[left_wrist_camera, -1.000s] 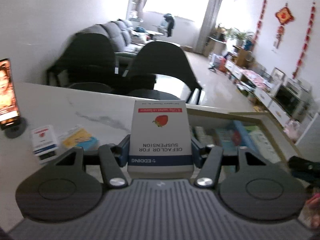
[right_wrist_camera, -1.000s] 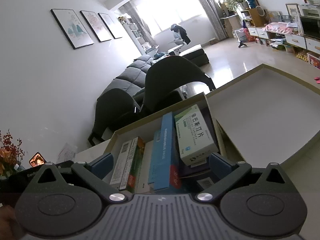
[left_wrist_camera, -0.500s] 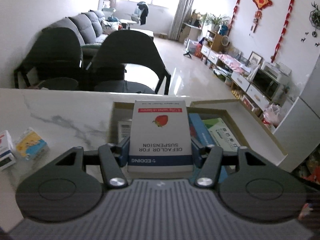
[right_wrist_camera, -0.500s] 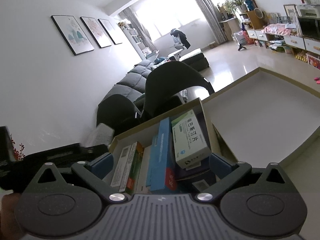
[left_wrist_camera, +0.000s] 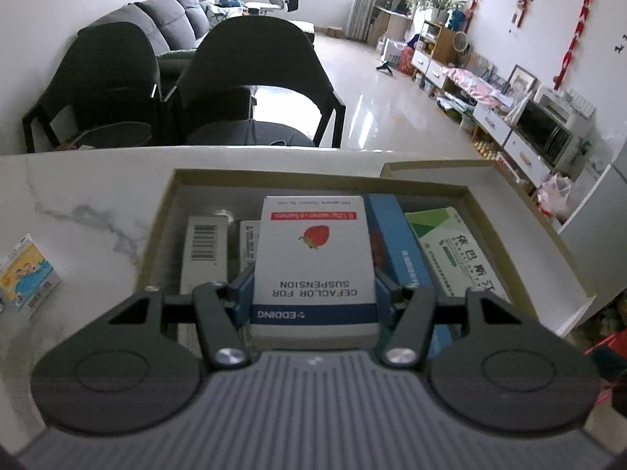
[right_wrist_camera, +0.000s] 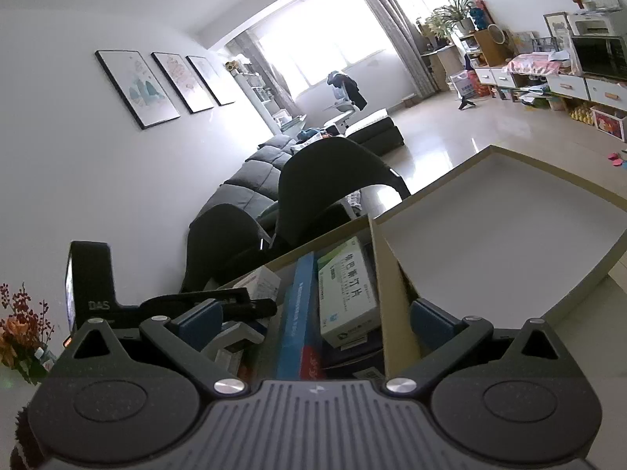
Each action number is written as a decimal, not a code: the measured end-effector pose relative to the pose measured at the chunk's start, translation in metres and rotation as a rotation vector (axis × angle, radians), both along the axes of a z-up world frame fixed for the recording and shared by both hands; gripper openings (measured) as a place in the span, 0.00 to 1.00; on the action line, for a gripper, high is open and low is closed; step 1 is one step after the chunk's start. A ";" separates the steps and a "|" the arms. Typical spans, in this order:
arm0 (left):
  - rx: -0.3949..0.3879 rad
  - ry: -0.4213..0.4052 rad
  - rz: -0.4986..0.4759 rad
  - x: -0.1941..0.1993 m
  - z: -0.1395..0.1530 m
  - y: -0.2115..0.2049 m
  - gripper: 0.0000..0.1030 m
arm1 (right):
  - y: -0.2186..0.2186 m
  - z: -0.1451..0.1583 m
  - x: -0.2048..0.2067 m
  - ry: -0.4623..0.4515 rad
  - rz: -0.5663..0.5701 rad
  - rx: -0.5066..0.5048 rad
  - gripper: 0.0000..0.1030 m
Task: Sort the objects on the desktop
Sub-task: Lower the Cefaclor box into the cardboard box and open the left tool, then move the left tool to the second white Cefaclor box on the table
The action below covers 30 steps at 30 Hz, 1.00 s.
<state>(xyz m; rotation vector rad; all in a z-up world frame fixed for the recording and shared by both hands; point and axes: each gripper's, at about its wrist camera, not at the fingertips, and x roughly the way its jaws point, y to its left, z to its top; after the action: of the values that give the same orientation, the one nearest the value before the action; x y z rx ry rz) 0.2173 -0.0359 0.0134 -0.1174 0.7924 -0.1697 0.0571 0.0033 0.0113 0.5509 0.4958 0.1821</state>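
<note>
Left wrist view: the left gripper (left_wrist_camera: 313, 293) has its two blue-padded fingers (left_wrist_camera: 241, 293) clamped on the side faces of a white medicine box (left_wrist_camera: 313, 258), printed with a strawberry and upside-down lettering. The box juts forward from between the fingers and hangs over the open cardboard box (left_wrist_camera: 164, 203), which lies on the marble-patterned desk (left_wrist_camera: 78, 196). Under and ahead of the fingers, inside the cardboard box, other packets stand or lie side by side: a white barcode packet (left_wrist_camera: 203, 250) to the left of the held box, a blue box (left_wrist_camera: 399, 250) just to its right, and a green-and-white box (left_wrist_camera: 458, 250) further right. The box lid (left_wrist_camera: 509, 196), white inside, lies beyond the right finger, touching the cardboard box's right wall. Well to the left of the fingers, a small yellow-and-blue packet (left_wrist_camera: 27, 270) sits alone on the desk. Two dark chairs (left_wrist_camera: 250, 78) stand behind the desk's far edge.

Right wrist view: the right gripper (right_wrist_camera: 313, 313) has its fingers (right_wrist_camera: 431, 317) spread wide with nothing pressed between them. They straddle the near end of the cardboard box (right_wrist_camera: 392, 297); its brown wall rises just inside the right finger. The blue box (right_wrist_camera: 298, 313) and the green-and-white box (right_wrist_camera: 345, 290) lie between the fingers. The left gripper (right_wrist_camera: 235, 305) appears to the left, beyond the left finger.
</note>
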 end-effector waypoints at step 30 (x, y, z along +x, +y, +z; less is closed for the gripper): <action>-0.038 -0.001 0.037 0.009 0.009 -0.002 0.57 | 0.006 0.003 -0.002 -0.004 0.000 -0.021 0.99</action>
<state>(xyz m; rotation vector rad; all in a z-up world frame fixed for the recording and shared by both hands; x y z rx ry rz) 0.2260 -0.0376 0.0220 -0.1681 0.7861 -0.1502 0.0549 0.0098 0.0139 0.5301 0.4931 0.1778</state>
